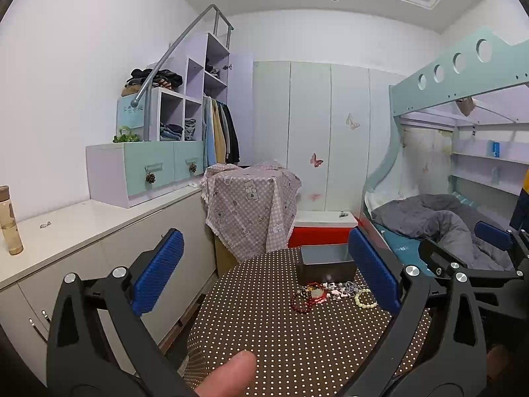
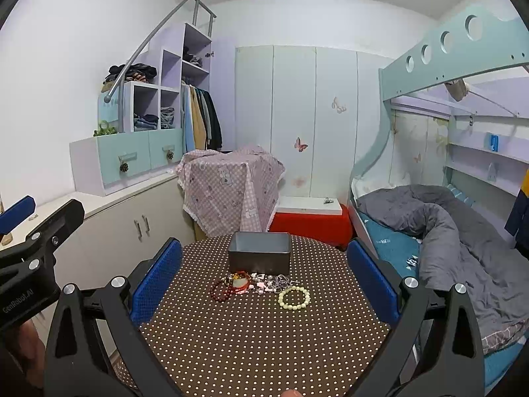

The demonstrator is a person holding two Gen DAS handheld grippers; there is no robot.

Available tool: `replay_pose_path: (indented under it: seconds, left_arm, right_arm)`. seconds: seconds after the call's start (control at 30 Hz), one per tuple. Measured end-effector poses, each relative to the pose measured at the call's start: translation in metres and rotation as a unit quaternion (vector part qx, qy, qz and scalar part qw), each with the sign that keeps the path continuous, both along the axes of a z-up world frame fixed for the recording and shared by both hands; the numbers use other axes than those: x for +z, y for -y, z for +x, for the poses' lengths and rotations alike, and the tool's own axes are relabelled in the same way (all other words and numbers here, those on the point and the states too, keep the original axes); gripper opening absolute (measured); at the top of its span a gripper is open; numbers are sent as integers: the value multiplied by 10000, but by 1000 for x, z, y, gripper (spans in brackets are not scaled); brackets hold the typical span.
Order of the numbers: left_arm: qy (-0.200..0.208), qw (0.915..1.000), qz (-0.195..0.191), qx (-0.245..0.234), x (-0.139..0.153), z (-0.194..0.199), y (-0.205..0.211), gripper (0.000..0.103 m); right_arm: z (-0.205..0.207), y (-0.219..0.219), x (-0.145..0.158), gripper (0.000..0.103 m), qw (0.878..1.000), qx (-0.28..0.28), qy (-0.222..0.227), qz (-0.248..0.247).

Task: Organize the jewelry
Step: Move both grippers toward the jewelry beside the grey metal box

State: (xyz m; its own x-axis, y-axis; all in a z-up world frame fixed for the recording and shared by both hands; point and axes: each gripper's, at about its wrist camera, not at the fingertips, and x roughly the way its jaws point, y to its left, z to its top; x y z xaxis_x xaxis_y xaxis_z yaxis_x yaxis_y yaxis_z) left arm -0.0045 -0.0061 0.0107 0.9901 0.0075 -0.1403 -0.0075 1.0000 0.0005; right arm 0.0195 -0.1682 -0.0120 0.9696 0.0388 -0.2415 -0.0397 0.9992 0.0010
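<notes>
A grey open box (image 2: 260,253) stands at the far side of a round table with a brown dotted cloth (image 2: 258,340). In front of the box lies a heap of jewelry: a dark red bead bracelet (image 2: 222,291), a red ring-shaped piece (image 2: 240,284), pink and silver pieces (image 2: 268,283), and a pale cream bead bracelet (image 2: 294,297). My right gripper (image 2: 264,281) is open and empty, held above the near table. My left gripper (image 1: 264,274) is open and empty, left of the heap (image 1: 330,294); the box (image 1: 327,263) shows there too.
A white low cabinet (image 1: 99,228) runs along the left wall with a bottle (image 1: 10,221) on it. A pink checked cloth covers a stand (image 2: 231,188) behind the table. A red stool (image 2: 310,221) and a bunk bed with grey duvet (image 2: 446,231) stand right.
</notes>
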Motion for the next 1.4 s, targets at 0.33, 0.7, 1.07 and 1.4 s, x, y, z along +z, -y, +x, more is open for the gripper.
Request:
replay_pose_path:
  seconds: [0.33,0.7,1.07,1.4]
  left_arm:
    - [-2,10000,5,-22,-1,-1,1,98]
    - [-56,10000,11,-17,-8,3,1,98]
    - [-146,9999,42,-33,-10,11,5,98]
    - [-269,9996,90,-8,-16,23,4,98]
  right_arm:
    - [1,1,2,96,10000,-21,37,5]
    - [2,2,-1,96,10000,-38,47,-25]
    - [7,5,-1,96,10000,-43,44,-43]
    - [18,8,-10,96,9999,-71,-41,-74]
